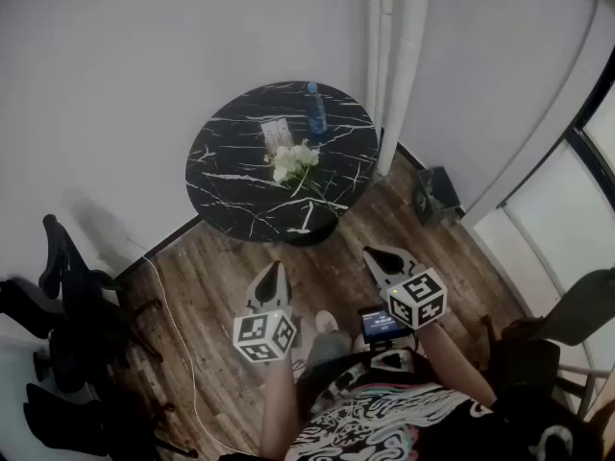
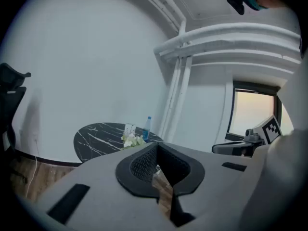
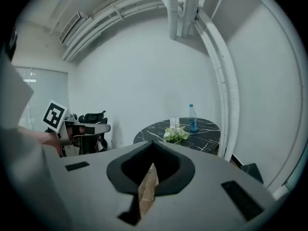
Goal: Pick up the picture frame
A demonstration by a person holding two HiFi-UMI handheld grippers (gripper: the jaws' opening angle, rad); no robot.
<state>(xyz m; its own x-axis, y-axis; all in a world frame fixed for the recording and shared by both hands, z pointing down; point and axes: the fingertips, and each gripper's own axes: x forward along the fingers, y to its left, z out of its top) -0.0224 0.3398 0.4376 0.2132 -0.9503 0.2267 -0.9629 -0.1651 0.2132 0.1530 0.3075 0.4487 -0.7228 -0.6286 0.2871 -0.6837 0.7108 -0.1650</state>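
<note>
We hold the left tool [image 1: 271, 269] and right tool [image 1: 377, 255] closed and empty, well short of the counter [image 1: 216, 195]. The picture frame [image 1: 277, 133] stands there behind flowers [image 1: 294, 161], so we judge approach comes first.

Office corner: black swivel chairs [image 1: 72, 305], round marble table [image 1: 231, 176], glass partition [image 1: 553, 224], exposed white pipes [image 1: 399, 65].

The left gripper [image 1: 272, 272] and right gripper [image 1: 375, 255] are held side by side, well short of the table [image 1: 221, 161], tilted slightly down, fingers [image 2: 144, 165] pressed together, nothing gripped.
</note>
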